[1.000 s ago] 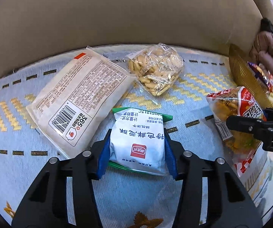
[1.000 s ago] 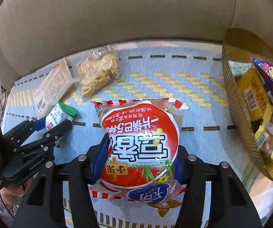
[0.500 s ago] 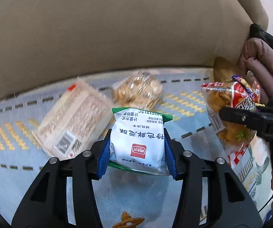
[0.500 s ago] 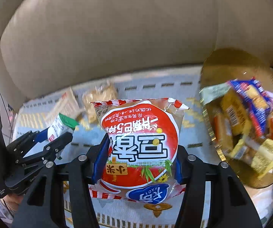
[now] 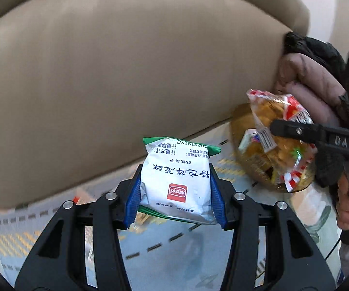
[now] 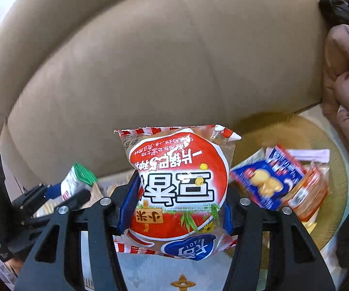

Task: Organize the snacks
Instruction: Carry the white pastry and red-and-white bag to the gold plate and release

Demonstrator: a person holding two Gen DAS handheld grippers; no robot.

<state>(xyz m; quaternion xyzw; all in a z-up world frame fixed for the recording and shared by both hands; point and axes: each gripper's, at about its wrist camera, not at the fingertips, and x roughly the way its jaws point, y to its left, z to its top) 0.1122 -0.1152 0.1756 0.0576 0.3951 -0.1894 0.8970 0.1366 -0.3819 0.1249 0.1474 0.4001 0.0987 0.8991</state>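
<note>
While lifted, white packet (image 5: 176,181) fills left claw (image 5: 175,194) | red bag (image 6: 179,191) fills right claw (image 6: 174,201)

Home living room: beige sofa (image 5: 125,77), patterned throw (image 5: 174,254), snack basket (image 6: 320,145).

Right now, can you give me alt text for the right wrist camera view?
The right gripper clamps a red and white snack bag upright in front of a beige sofa backrest. To its right a gold basket holds other snack packets; at left, the left gripper holds a white and green packet.
</note>
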